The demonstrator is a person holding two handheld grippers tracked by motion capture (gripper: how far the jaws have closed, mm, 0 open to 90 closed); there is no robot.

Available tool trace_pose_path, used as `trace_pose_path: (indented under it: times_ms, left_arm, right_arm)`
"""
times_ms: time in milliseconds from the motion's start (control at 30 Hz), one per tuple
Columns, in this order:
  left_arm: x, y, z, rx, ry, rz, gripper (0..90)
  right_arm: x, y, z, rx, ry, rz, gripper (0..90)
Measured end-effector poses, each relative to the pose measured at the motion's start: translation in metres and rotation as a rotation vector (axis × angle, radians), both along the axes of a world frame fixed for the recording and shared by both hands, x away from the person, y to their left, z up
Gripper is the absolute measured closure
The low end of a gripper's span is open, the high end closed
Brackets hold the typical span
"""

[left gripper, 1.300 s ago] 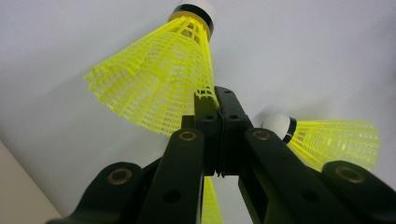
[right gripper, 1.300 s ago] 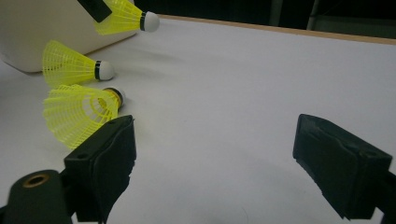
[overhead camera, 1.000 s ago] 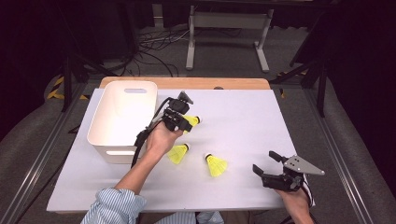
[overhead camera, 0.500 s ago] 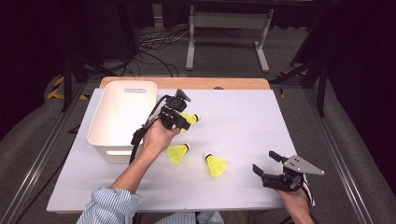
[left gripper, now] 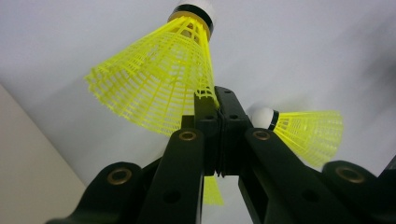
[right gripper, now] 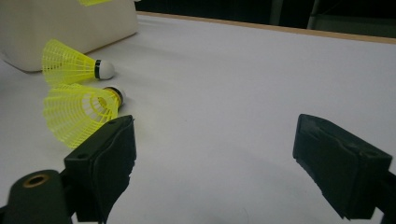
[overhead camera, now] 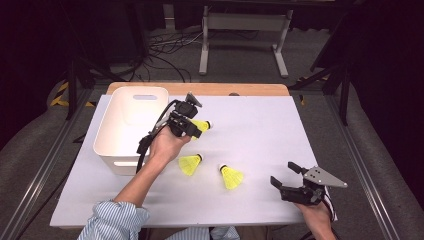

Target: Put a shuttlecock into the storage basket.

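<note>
My left gripper (overhead camera: 191, 127) hangs above the table just right of the white bin (overhead camera: 106, 131), shut on the skirt edge of a yellow shuttlecock (overhead camera: 201, 125). In the left gripper view the closed jaws pinch that skirt (left gripper: 159, 88), cork end pointing away. Two more yellow shuttlecocks lie on the white tabletop, one (overhead camera: 190, 164) below the left hand and one (overhead camera: 231, 176) to its right. My right gripper (overhead camera: 284, 174) rests open near the front right edge, nothing between its jaws. In the right gripper view both loose shuttlecocks (right gripper: 70, 65) (right gripper: 77, 114) lie left of the left jaw.
The bin's wall (right gripper: 60, 23) stands at the far left of the right gripper view. The white table cover (overhead camera: 260, 130) stretches wide to the right. A metal stand (overhead camera: 245, 30) and cables sit on the floor behind the table.
The left hand has drifted slightly toward the bin with the shuttlecock still pinched. The right gripper has kept still.
</note>
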State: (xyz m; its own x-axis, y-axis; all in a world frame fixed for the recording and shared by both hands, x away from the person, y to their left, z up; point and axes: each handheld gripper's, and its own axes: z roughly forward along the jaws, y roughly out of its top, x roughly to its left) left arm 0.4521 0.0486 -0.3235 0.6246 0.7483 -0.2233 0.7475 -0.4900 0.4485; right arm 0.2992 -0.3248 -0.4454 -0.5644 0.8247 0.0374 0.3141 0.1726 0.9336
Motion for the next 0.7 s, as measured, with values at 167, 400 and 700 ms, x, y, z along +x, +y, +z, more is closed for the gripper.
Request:
trace_pose_path:
  times_ms: [167, 400, 700]
  left_arm:
    - [-0.001, 0.001, 0.003, 0.002, -0.001, -0.001, 89.1]
    - [-0.001, 0.004, 0.006, 0.0, -0.001, 0.001, 89.1]
    - [-0.001, 0.008, 0.011, -0.007, -0.006, -0.003, 89.0]
  right_arm:
    - [0.0, 0.0, 0.0, 0.0, 0.0, 0.0, 13.8]
    - [0.0, 0.0, 0.0, 0.006, -0.001, -0.002, 13.9]
    - [0.0, 0.0, 0.0, 0.004, 0.0, 0.001, 13.9]
